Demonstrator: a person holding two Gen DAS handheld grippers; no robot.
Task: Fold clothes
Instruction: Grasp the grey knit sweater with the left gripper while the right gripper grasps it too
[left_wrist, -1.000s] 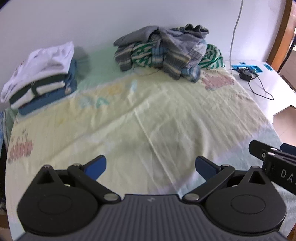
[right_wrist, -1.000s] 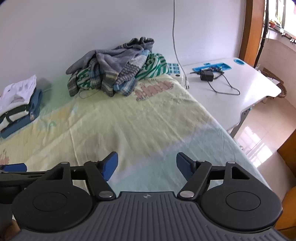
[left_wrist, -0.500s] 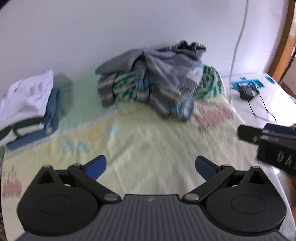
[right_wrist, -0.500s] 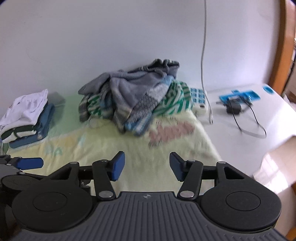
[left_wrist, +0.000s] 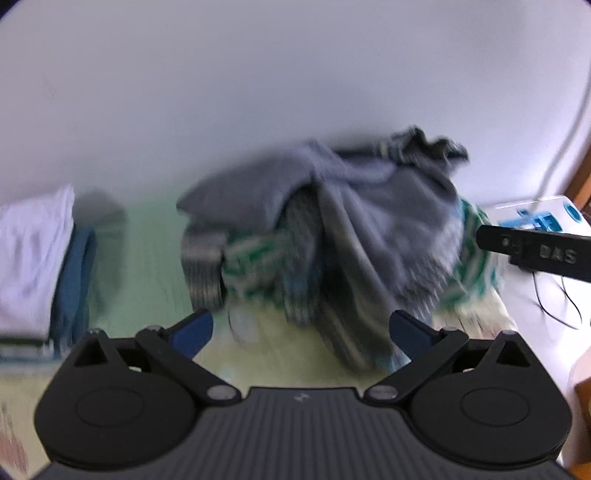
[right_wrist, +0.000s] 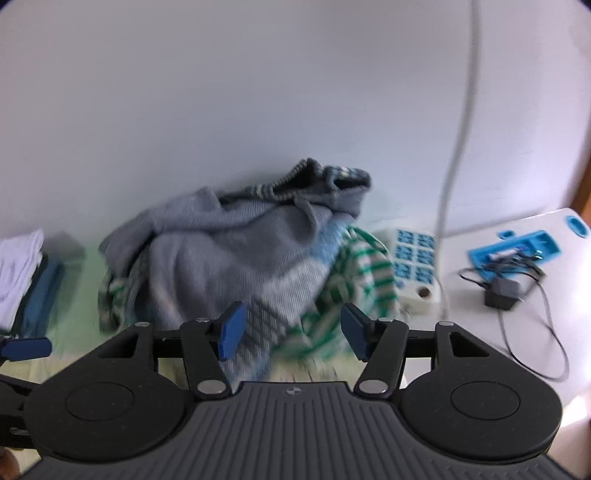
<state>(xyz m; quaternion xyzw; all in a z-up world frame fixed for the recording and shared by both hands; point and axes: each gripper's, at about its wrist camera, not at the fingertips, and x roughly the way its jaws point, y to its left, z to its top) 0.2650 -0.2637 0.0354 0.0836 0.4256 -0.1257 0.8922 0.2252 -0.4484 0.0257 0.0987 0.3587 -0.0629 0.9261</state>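
A heap of unfolded clothes (left_wrist: 332, 236), grey knit on top with green-striped and blue pieces under it, lies on the bed against the white wall; it also shows in the right wrist view (right_wrist: 240, 258). My left gripper (left_wrist: 301, 328) is open and empty, just short of the heap's front. My right gripper (right_wrist: 291, 328) is open and empty, its fingertips (right_wrist: 232, 325) right at the heap's lower edge. The right gripper's body shows at the right of the left wrist view (left_wrist: 535, 253). A folded stack (left_wrist: 33, 266), white on top of blue, sits at the left.
A yellow-green sheet (left_wrist: 147, 280) covers the bed. A white table (right_wrist: 517, 325) stands to the right with a blue tray (right_wrist: 517, 251), a charger and cable (right_wrist: 506, 295), and a white power strip (right_wrist: 415, 273). A cable (right_wrist: 458, 129) runs up the wall.
Both grippers have moved forward across the bed toward the heap, which now fills the view. The right gripper's jaws have narrowed somewhat. Both remain empty.
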